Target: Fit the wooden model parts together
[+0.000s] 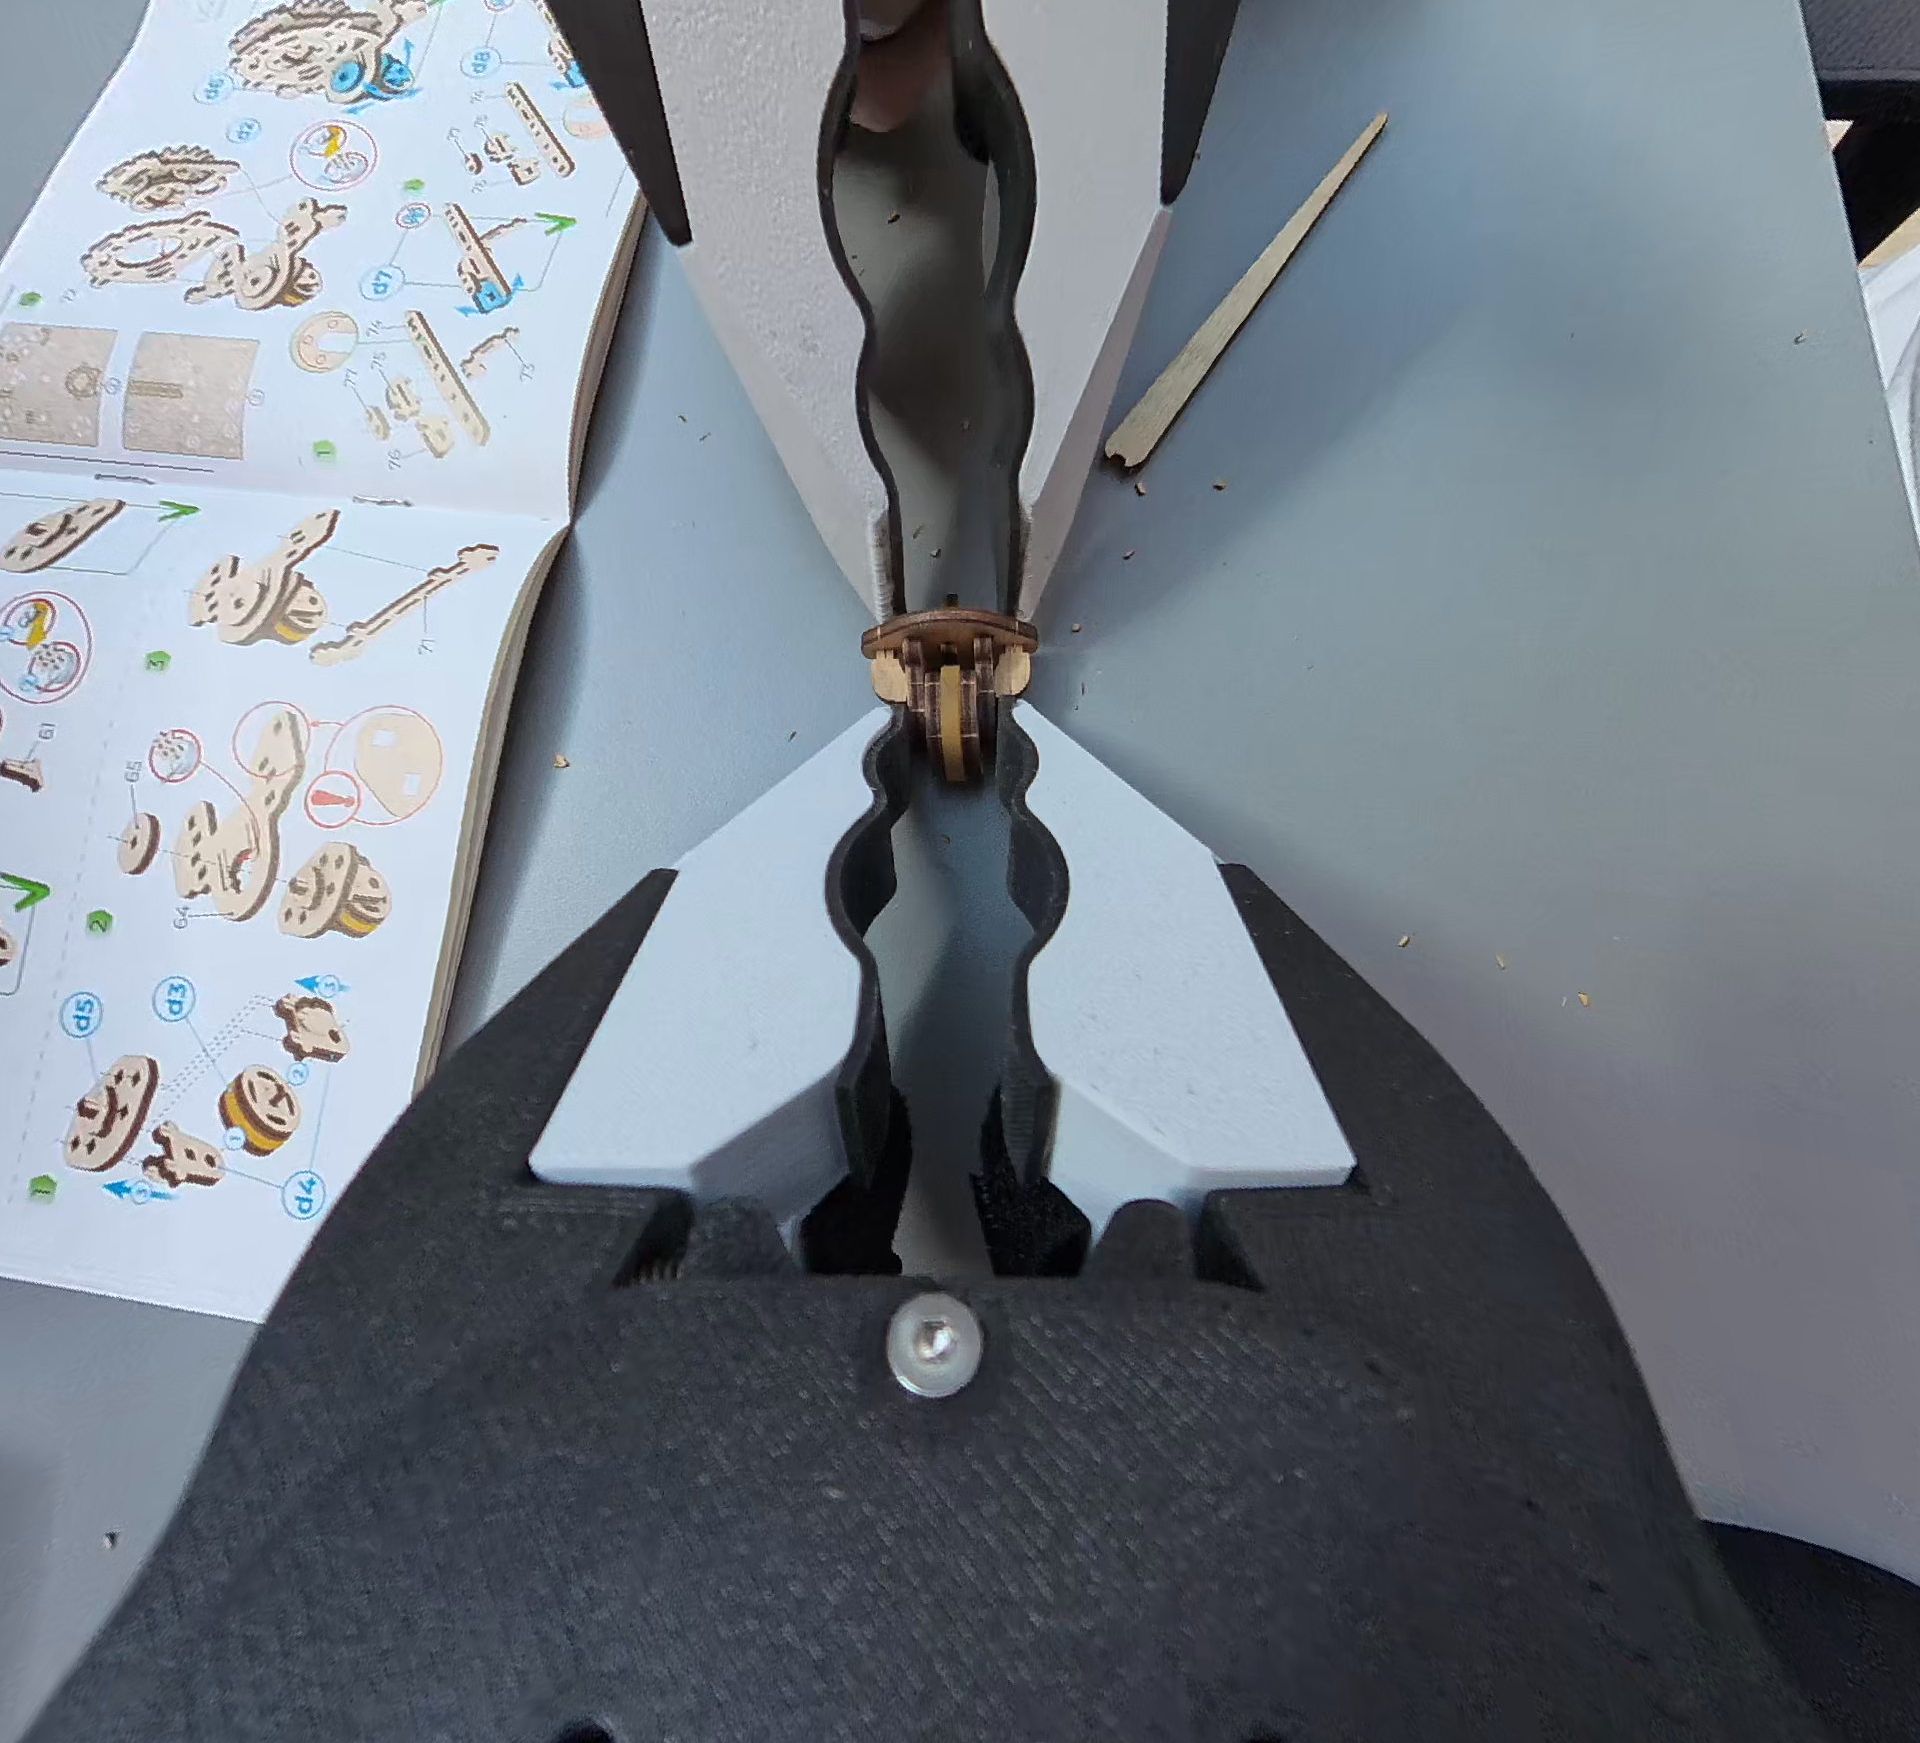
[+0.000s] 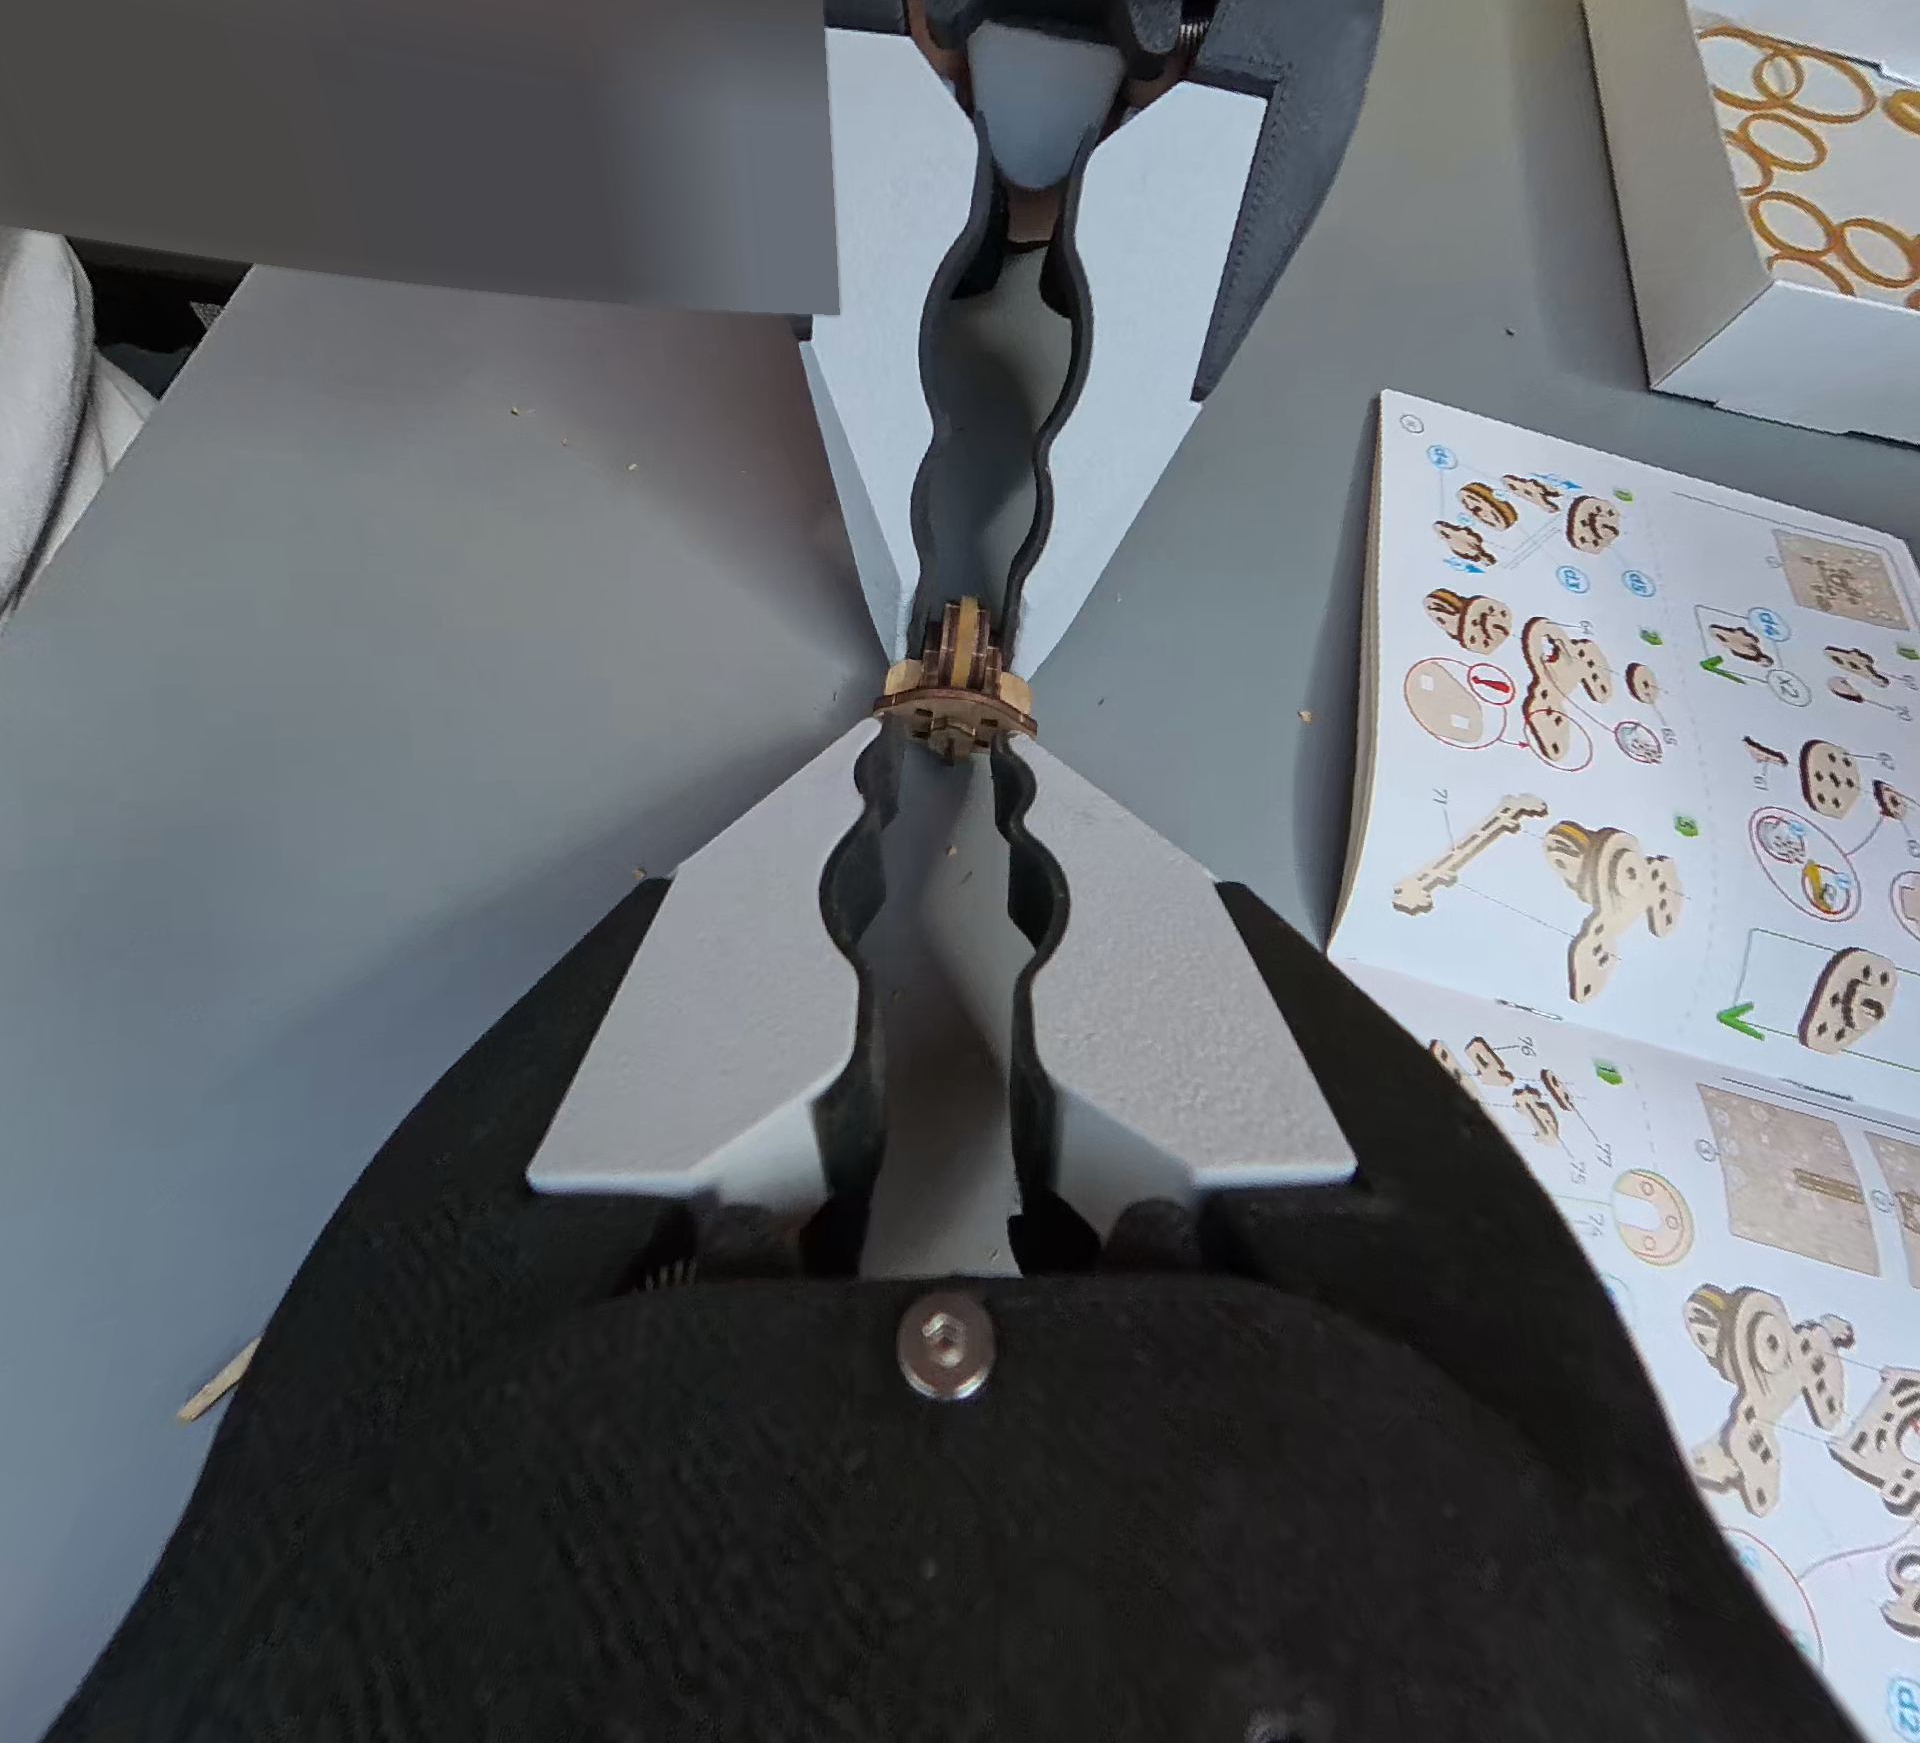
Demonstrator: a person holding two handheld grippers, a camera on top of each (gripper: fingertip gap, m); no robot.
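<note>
Wooden wheel sub-assembly (image 1: 951, 717): clamped in left gripper (image 1: 948, 737) jaws, oval plate (image 2: 954, 714) pinched by right gripper (image 2: 948, 748) jaws. Advise pressing straight, tabs aligned, without twisting.

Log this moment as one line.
left gripper: shut on small layered wooden wheel piece | right gripper: shut on flat wooden disc | pieces: joined, held above grey table | open instruction booklet: beside
</note>
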